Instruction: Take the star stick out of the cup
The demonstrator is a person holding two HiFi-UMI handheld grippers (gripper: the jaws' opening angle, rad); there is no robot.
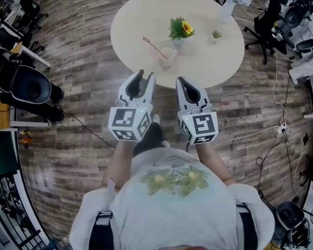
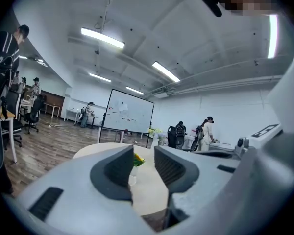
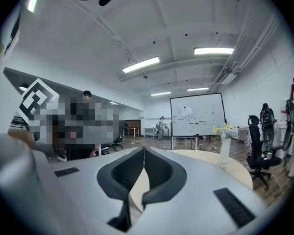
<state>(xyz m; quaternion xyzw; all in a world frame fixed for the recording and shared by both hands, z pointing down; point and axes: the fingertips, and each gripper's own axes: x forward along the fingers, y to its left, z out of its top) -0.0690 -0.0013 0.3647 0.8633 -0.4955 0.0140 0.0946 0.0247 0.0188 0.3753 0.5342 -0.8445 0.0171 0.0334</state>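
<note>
Start posture, nothing grasped.

- Round beige worktop (image 1: 208, 66) lies ahead of the person. Both tools are held side by side over the wooden floor (image 1: 83, 139), short of the worktop's near edge and aimed at it.
- Cream-coloured ceramic cup with a handle (image 1: 167, 57) stands near the middle of the worktop.
- Thin pink star stick (image 1: 154, 46) rests in the cup, slanted over its rim. Its free end points up and left, away from the person. The star itself is too small to make out.
- Just beyond the cup is a small vase holding a sunflower (image 1: 180, 30). A small green plant (image 1: 216, 34) and a tall white vase of pale flowers (image 1: 227, 8) stand farther right, apart from the cup.
- Left tool (image 1: 145, 77) (image 2: 143, 161): jaws parted by a narrow gap with nothing between them. The worktop and sunflower show through the gap.
- Right tool (image 1: 182, 81) (image 3: 143, 153): jaws meet at the tips, empty.

Judgement: the slant leaves a bare length of stick above the rim, clear of the flowers, which looks like the easiest pinch point. The parted left tool looks readied for it.
</note>
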